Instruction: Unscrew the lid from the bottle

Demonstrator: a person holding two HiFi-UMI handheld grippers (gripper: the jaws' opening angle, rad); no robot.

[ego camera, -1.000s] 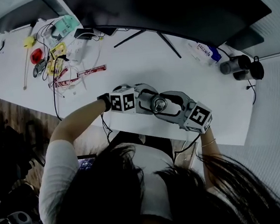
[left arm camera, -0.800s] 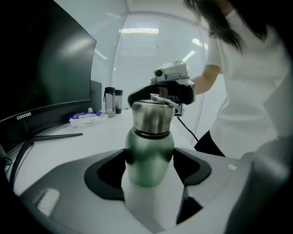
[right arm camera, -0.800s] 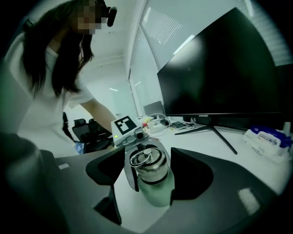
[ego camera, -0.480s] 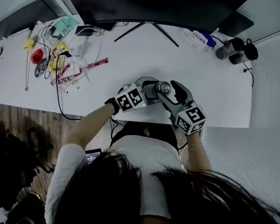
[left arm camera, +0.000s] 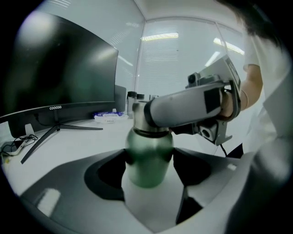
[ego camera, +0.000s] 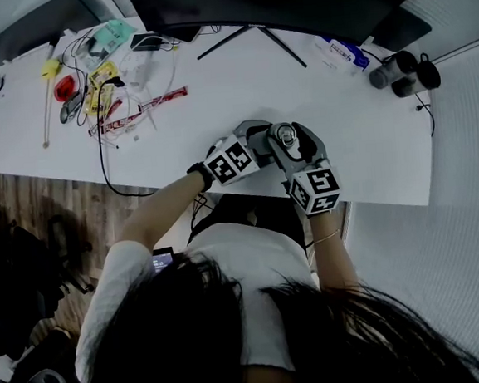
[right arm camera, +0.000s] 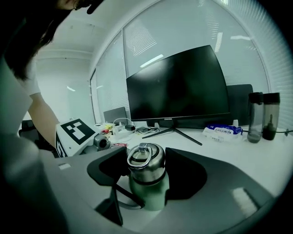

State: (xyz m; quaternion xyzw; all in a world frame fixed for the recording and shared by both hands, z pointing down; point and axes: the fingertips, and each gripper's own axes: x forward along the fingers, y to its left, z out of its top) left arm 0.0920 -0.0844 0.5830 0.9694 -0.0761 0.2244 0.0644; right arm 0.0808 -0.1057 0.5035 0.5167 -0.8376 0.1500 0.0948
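Observation:
A green bottle [left arm camera: 147, 155] with a steel lid [right arm camera: 145, 161] stands upright near the white table's front edge [ego camera: 365, 196]. From above the lid [ego camera: 282, 136] shows between both tools. My left gripper [left arm camera: 149, 162] comes in from the left and is shut on the bottle's green body. My right gripper [right arm camera: 146, 168] comes in from the near side, higher up, and is shut on the lid, whose ring handle lies flat on top. In the left gripper view the right gripper's jaw hides most of the lid. The left gripper's marker cube [right arm camera: 75, 130] shows beside the bottle.
A curved black monitor [right arm camera: 176, 89] on a V-shaped stand fills the back of the table. Two dark tumblers [ego camera: 400, 72] and a blue-white tissue pack [ego camera: 342, 53] lie at the back right. Cables, a power strip and small coloured items [ego camera: 101, 82] clutter the back left.
My right gripper has swung round the bottle while gripping the lid, its marker cube moving from the bottle's right toward the near side. The left gripper kept its hold on the body.

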